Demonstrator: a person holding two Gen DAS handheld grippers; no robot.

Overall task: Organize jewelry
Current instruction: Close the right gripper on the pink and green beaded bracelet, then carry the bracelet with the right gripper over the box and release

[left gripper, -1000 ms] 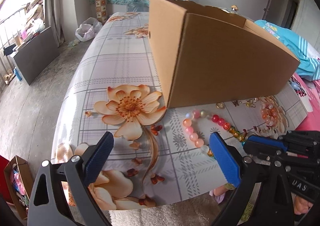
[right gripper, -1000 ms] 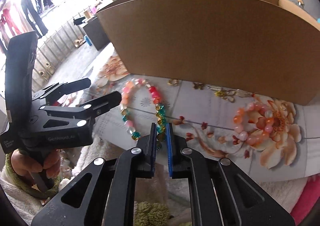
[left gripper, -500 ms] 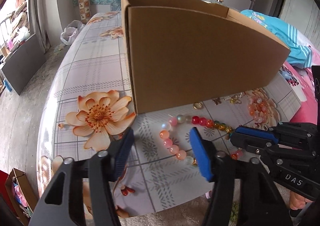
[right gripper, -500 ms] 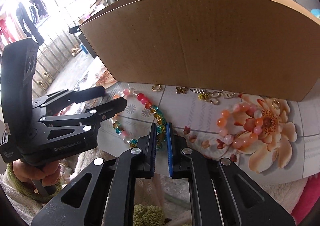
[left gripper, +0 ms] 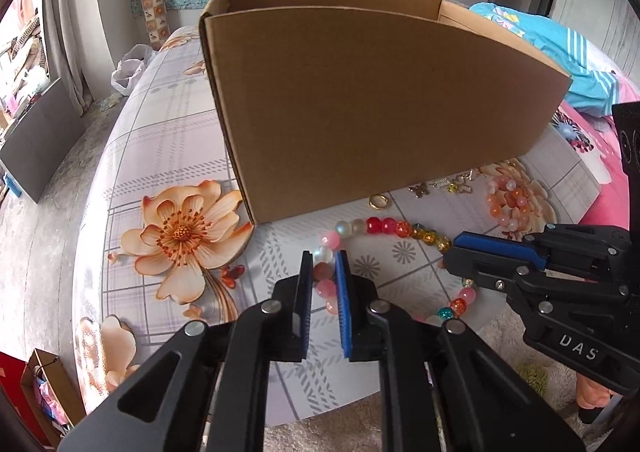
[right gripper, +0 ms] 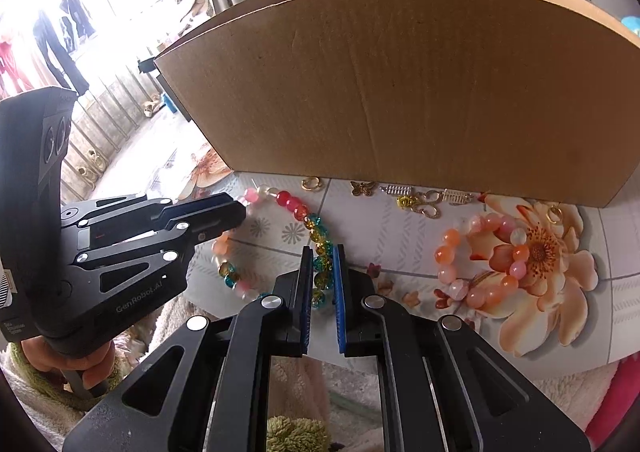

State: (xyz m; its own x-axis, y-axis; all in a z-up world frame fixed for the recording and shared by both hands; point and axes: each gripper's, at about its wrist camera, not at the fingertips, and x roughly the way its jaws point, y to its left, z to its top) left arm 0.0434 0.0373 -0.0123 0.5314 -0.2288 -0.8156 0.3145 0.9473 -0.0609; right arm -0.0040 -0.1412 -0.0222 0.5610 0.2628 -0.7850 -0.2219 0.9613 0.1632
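A multicoloured bead bracelet (left gripper: 384, 226) (right gripper: 294, 207) lies on the floral table in front of a cardboard box (left gripper: 372, 103) (right gripper: 400, 91). My left gripper (left gripper: 324, 258) (right gripper: 236, 211) is shut on the bracelet's pink and white beads at its left side. My right gripper (right gripper: 323, 252) (left gripper: 452, 252) is shut on its teal and gold beads at the right side. An orange bead bracelet (right gripper: 480, 268) (left gripper: 506, 203) lies to the right on a printed flower. A gold ring (right gripper: 311, 183) (left gripper: 378, 201), a butterfly charm (right gripper: 362, 187) and small gold pieces (right gripper: 428, 201) lie along the box's base.
The table's front edge (left gripper: 320, 404) is close below both grippers. The box wall blocks the way straight ahead. A blue cloth (left gripper: 560, 43) lies at the far right. A fluffy rug (right gripper: 296, 432) lies below the table edge.
My left gripper has moved right onto the bracelet and closed on its pink beads. My right gripper has stayed shut on the teal and gold beads, with its jaws slightly wider.
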